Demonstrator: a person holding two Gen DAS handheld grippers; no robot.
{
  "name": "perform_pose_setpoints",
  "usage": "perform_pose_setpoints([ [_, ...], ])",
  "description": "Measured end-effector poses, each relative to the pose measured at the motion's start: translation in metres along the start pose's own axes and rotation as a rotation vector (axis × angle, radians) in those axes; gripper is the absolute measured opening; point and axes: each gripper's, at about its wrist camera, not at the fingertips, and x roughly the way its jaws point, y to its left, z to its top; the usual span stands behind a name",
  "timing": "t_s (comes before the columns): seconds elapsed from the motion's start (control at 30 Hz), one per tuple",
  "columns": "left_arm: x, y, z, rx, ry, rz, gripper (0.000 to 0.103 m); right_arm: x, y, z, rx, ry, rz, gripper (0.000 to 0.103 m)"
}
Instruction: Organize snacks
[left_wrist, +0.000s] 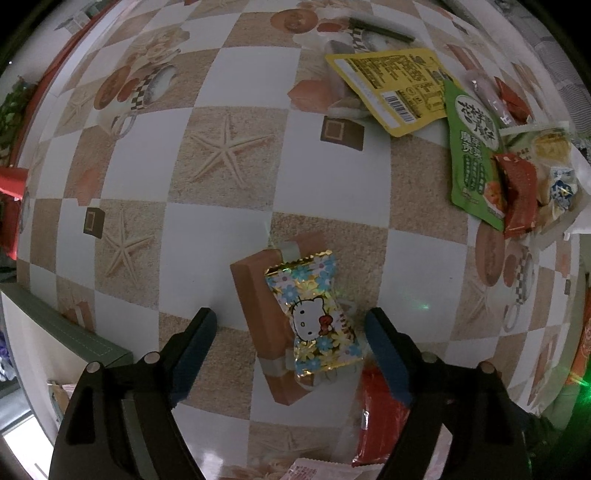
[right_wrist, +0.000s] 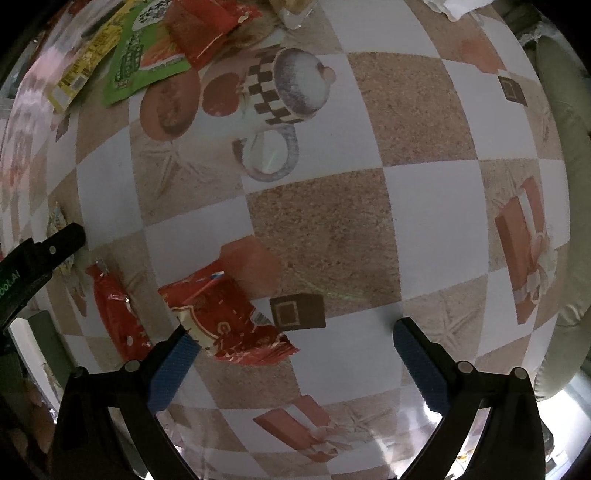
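Observation:
My left gripper (left_wrist: 291, 325) is open and hovers over a Hello Kitty candy packet (left_wrist: 314, 314) that lies flat on the patterned tablecloth between the fingers. A red snack packet (left_wrist: 380, 417) lies just behind the right finger. My right gripper (right_wrist: 291, 343) is open and empty above the table; a red snack packet (right_wrist: 229, 314) lies by its left finger, and another red packet (right_wrist: 114, 310) lies further left. The left gripper's finger (right_wrist: 62, 243) shows at the left edge of the right wrist view.
A pile of snacks lies at the far right in the left wrist view: a yellow packet (left_wrist: 395, 85), a green packet (left_wrist: 472, 155), a red packet (left_wrist: 517, 192) and small wrapped sweets (left_wrist: 557, 177). The same pile shows top left in the right wrist view (right_wrist: 147, 59). A green box edge (left_wrist: 66, 328) sits left.

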Motion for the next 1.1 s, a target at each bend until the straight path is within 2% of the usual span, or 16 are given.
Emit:
perform_pose_setpoints([
  [0.23, -0.003, 0.003, 0.000, 0.005, 0.007, 0.003, 0.086, -0.013, 0.002, 0.001, 0.010, -0.042, 0.015, 0.103],
  [0.37, -0.003, 0.003, 0.000, 0.003, 0.007, 0.004, 0.087, -0.019, -0.013, 0.001, 0.144, -0.045, 0.138, 0.103],
  [0.43, -0.001, 0.004, 0.000, -0.001, 0.013, 0.003, 0.089, -0.019, -0.018, 0.002, 0.185, -0.031, 0.158, 0.103],
  [0.5, 0.002, 0.005, -0.001, -0.005, 0.026, 0.003, 0.093, -0.019, -0.009, 0.004, 0.104, -0.031, 0.098, 0.103],
  [0.6, 0.005, 0.007, -0.002, -0.010, 0.023, 0.004, 0.096, -0.026, 0.008, 0.000, -0.078, -0.083, -0.012, 0.103],
  [0.8, 0.008, 0.007, 0.000, -0.009, 0.020, 0.007, 0.097, -0.016, 0.030, -0.004, -0.257, -0.075, -0.063, 0.102],
  [0.83, 0.008, 0.007, 0.000, -0.006, 0.021, 0.006, 0.097, -0.014, 0.034, -0.005, -0.279, -0.072, -0.069, 0.097],
  [0.87, 0.008, 0.007, 0.001, -0.002, 0.023, 0.005, 0.097, -0.013, 0.038, -0.006, -0.299, -0.073, -0.075, 0.079],
  [0.93, 0.007, 0.002, 0.000, 0.015, 0.023, 0.002, 0.093, -0.012, 0.048, -0.011, -0.343, -0.083, -0.104, 0.068],
  [0.97, 0.006, 0.000, 0.000, 0.028, 0.020, 0.001, 0.091, -0.014, 0.050, -0.012, -0.357, -0.083, -0.100, 0.058],
  [1.0, 0.005, -0.003, 0.001, 0.039, 0.017, 0.002, 0.084, -0.016, 0.053, -0.013, -0.367, -0.085, -0.102, 0.041],
  [1.03, 0.002, -0.007, 0.001, 0.053, 0.008, 0.001, 0.073, -0.017, 0.054, -0.015, -0.374, -0.088, -0.102, 0.032],
  [1.07, -0.001, -0.010, 0.001, 0.068, 0.000, 0.001, 0.066, -0.019, 0.055, -0.015, -0.376, -0.090, -0.098, 0.032],
  [1.1, -0.004, -0.014, 0.001, 0.088, -0.008, 0.000, 0.045, -0.020, 0.053, -0.015, -0.366, -0.089, -0.081, 0.032],
])
